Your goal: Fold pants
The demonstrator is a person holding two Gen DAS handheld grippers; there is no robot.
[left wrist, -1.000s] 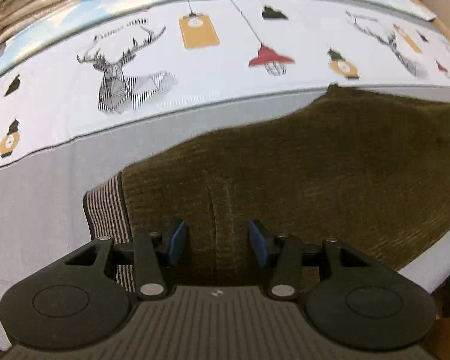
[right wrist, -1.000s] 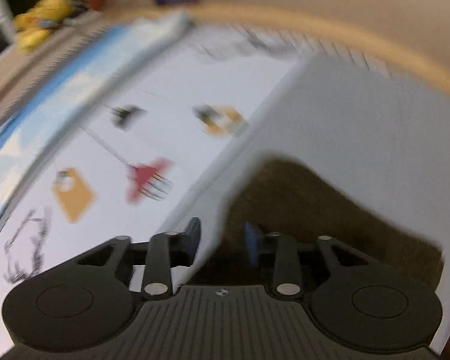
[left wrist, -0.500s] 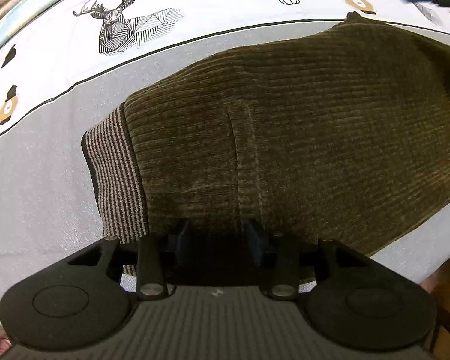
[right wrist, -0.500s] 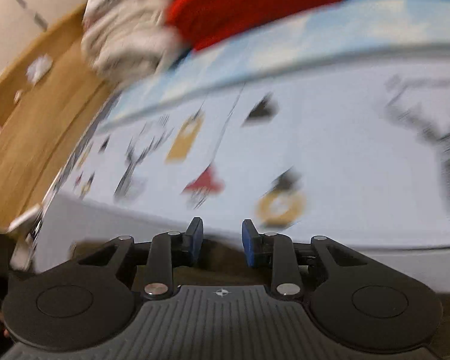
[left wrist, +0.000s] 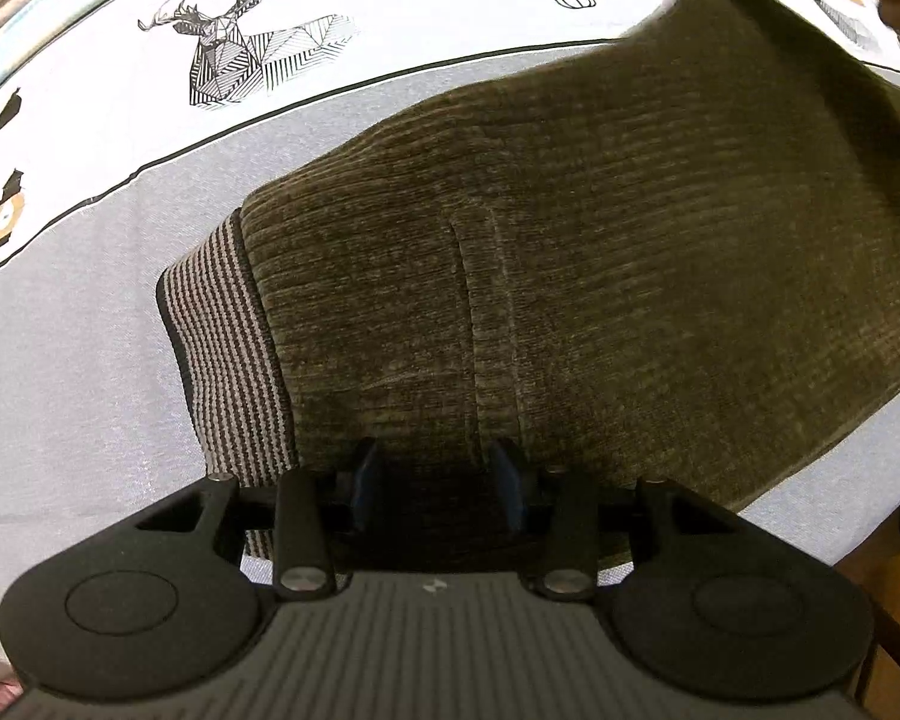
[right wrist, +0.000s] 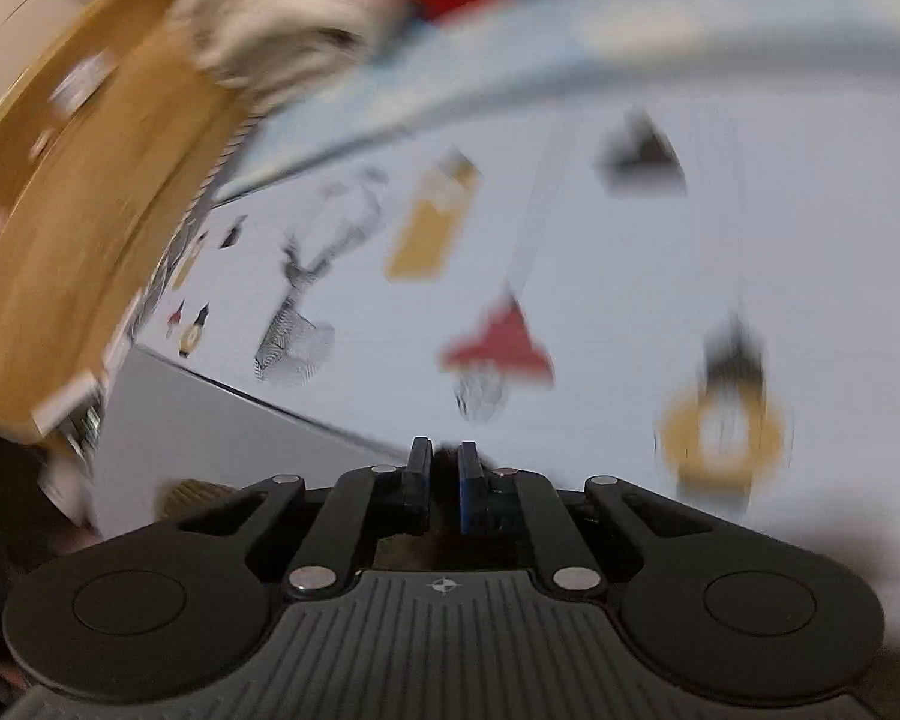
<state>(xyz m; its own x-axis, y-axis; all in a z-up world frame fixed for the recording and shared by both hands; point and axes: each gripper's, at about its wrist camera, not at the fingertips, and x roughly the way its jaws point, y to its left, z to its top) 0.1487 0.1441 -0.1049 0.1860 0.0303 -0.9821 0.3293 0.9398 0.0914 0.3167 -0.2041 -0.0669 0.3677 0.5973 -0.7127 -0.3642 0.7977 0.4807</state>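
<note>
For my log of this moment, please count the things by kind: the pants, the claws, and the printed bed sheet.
Pants: 1
Claws: 2 (left claw, right claw)
Printed sheet: 1
Total: 4

We see pants (left wrist: 600, 228): olive-brown corduroy ribs | waistband (left wrist: 222, 348): brown-grey fine stripes | bed sheet (left wrist: 90, 312): grey and white, deer, red and yellow lamp prints | fingers (left wrist: 363, 474): blue pads

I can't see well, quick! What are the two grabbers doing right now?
Left gripper: open, over the brown pants, holding nothing.
Right gripper: nearly shut on a dark bit of the pants.
</note>
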